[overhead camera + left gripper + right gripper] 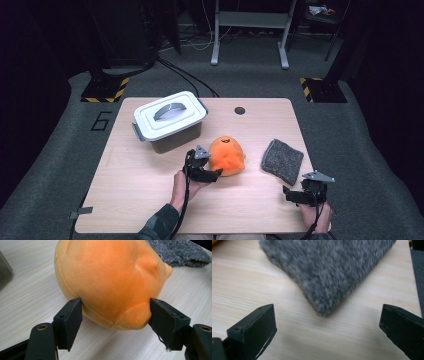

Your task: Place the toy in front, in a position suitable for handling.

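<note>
Closing my left tongs (113,312) around the orange plush toy (110,280), I am bracketing its near, lower bulge, with both pads touching the fabric on either side; whether they are already squeezing or only resting against it I cannot quite tell, since the plush is hardly dented. The toy (227,156) is sitting near the middle of the table (125,200), just in front of the lidded grey box (170,121) toward the far left corner, and beside the grey woolly cloth (283,161) lying toward the right edge. I am judging the toy to be light, soft and squashy, so it will be giving under the pads rather than slipping; taking it low across that rounded bulge, where the stuffing is thickest, seems the surest hold, though a shallow pinch might be pulling on fabric alone. My right tongs (325,327) are standing wide apart and empty near the front right corner, pointing at the cloth's near corner (322,310) without touching it.
</note>
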Tool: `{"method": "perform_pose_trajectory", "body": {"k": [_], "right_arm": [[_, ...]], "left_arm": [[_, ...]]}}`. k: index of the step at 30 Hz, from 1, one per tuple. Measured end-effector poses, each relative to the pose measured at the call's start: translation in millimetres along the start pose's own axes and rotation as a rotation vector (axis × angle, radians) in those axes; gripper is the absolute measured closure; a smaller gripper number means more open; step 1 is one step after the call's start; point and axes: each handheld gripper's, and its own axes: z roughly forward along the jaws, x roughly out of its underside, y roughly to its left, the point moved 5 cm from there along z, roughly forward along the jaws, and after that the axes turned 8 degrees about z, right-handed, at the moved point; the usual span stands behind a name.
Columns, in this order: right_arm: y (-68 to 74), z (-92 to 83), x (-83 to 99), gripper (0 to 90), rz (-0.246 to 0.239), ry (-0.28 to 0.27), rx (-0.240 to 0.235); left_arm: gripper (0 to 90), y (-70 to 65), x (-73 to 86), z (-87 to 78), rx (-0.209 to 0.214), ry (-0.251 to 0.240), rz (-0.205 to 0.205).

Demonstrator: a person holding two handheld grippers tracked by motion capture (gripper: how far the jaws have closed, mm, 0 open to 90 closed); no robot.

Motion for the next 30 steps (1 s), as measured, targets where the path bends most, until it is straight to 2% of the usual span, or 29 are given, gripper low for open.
{"method": "perform_pose_trajectory", "body": {"k": [5, 10, 15, 20, 30], "right_arm": [[18.8, -11.5, -28.0, 1.0, -0.050, -0.028, -0.065], [44.3, -9.0, -60.7, 1.3, -0.103, -0.034, -0.140], [74.6, 8.3, -90.0, 2.6, -0.174, -0.012, -0.204], [97.5, 29.1, -106.8, 3.9, -0.199, 0.030, -0.264], [128.0, 55.0, -138.1, 13.0, -0.261, 0.075, -0.363]], "left_arm": [[33.6, 0.7, 1.2, 0.6, 0.004, 0.004, 0.008], [39.1, 0.8, 3.2, 1.3, 0.009, 0.014, 0.010], [42.0, 1.2, 4.8, 1.5, 0.009, 0.017, 0.021], [43.9, 1.7, 5.7, 1.6, 0.011, 0.025, 0.034], [47.2, 0.3, 5.0, 4.5, 0.013, 0.037, 0.055]]}}
